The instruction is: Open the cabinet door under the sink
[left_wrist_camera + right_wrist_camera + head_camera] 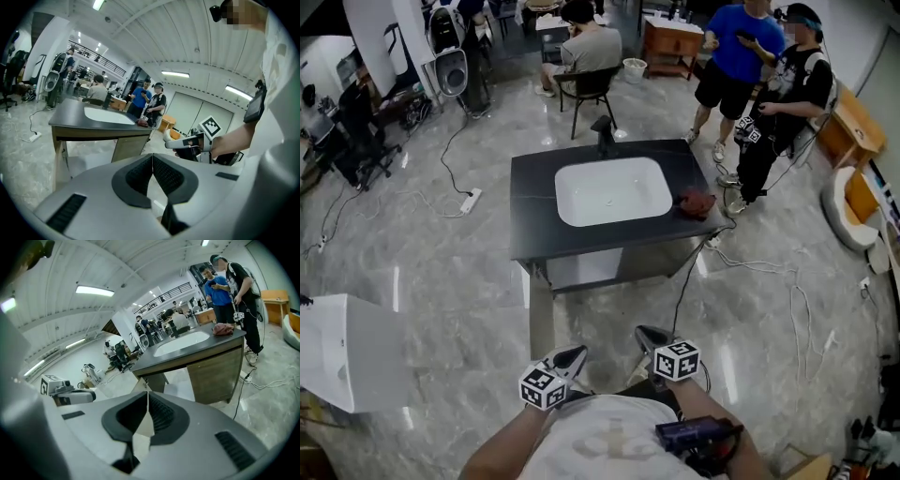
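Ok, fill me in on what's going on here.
A person holds a gripper in each hand, near the body. The left gripper and right gripper are both shut and empty. The sink cabinet stands on the floor ahead, apart from both, untouched. A reddish cloth lies on its dark top beside the white basin.

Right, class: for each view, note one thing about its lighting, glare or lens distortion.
Head view: bright streaks of glare on the polished floor. Left gripper view: heavy fisheye, dark round border, left tool looming oversized. Right gripper view: same fisheye curves the ceiling; right tool equally oversized.
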